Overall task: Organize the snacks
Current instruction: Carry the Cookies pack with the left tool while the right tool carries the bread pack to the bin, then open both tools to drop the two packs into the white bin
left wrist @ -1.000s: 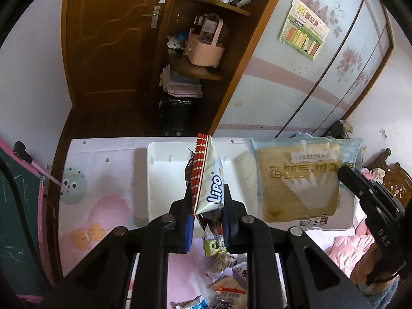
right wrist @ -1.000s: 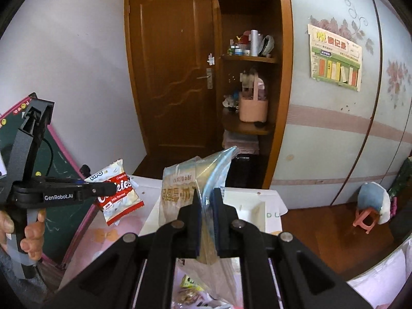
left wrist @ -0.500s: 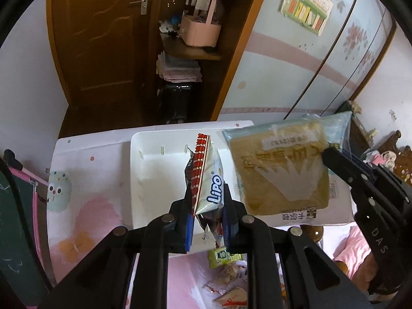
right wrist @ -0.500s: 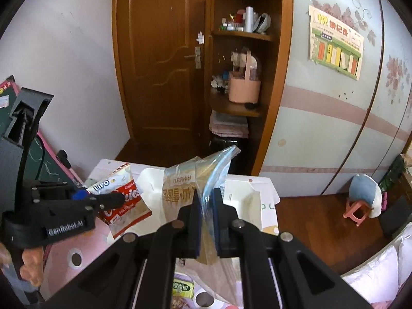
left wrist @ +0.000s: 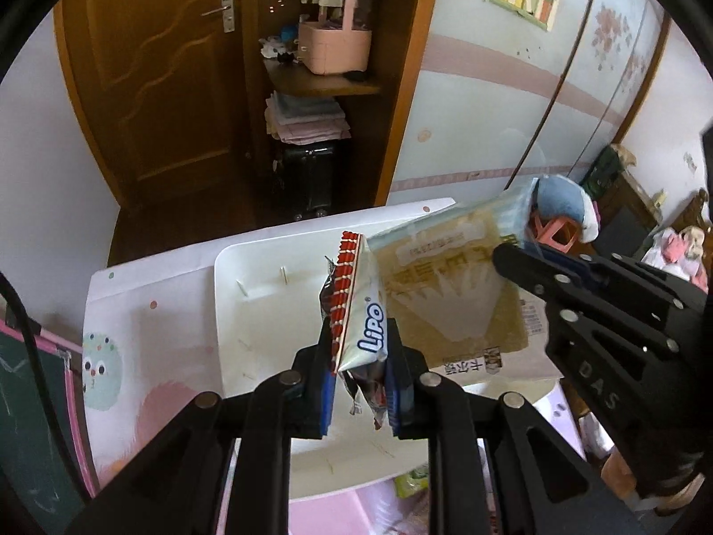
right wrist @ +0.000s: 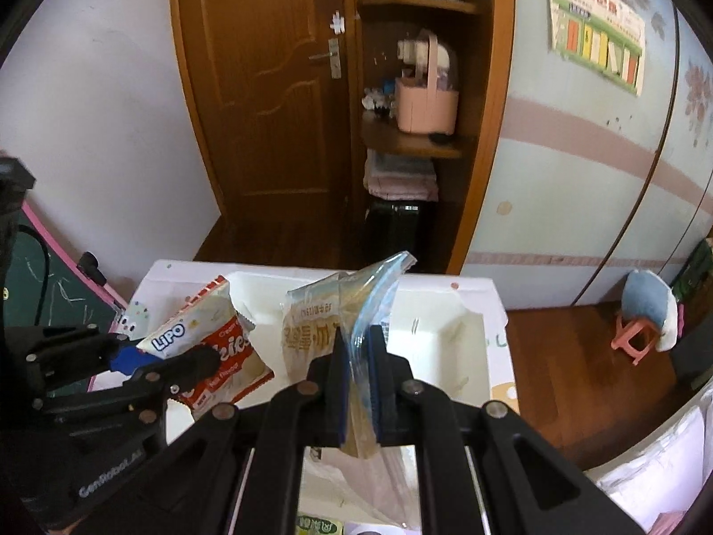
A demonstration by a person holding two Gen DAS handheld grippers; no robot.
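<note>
Left wrist view: the left claw [left wrist: 358,383] is clamped on the lower end of a Lipo cookie packet [left wrist: 356,307], which stands edge-on and nearly upright between the blue pads. The packet hangs above a white tray [left wrist: 263,312] resting on a counter [left wrist: 147,325] with a pastel cartoon-print cover. The right claw [left wrist: 512,258] enters from the right side, angled down toward the tray, pinching the far edge of a clear bag of tan pastry [left wrist: 450,294]. That bag lies tilted, flat face up, over the right half of the tray, just beside the cookie packet.

Right wrist view: the right claw [right wrist: 358,379] is closed on the pastry bag [right wrist: 321,330], gripping its blue-tinted plastic edge; the bag rises upright above the fingers, over the tray [right wrist: 445,339]. The left claw [right wrist: 178,361] reaches in from the left, nearly level, holding the cookie packet [right wrist: 209,343] over the tray's left edge. Behind stand a wooden door [right wrist: 267,102] and a corner shelf holding a pink basket [right wrist: 425,98].
</note>
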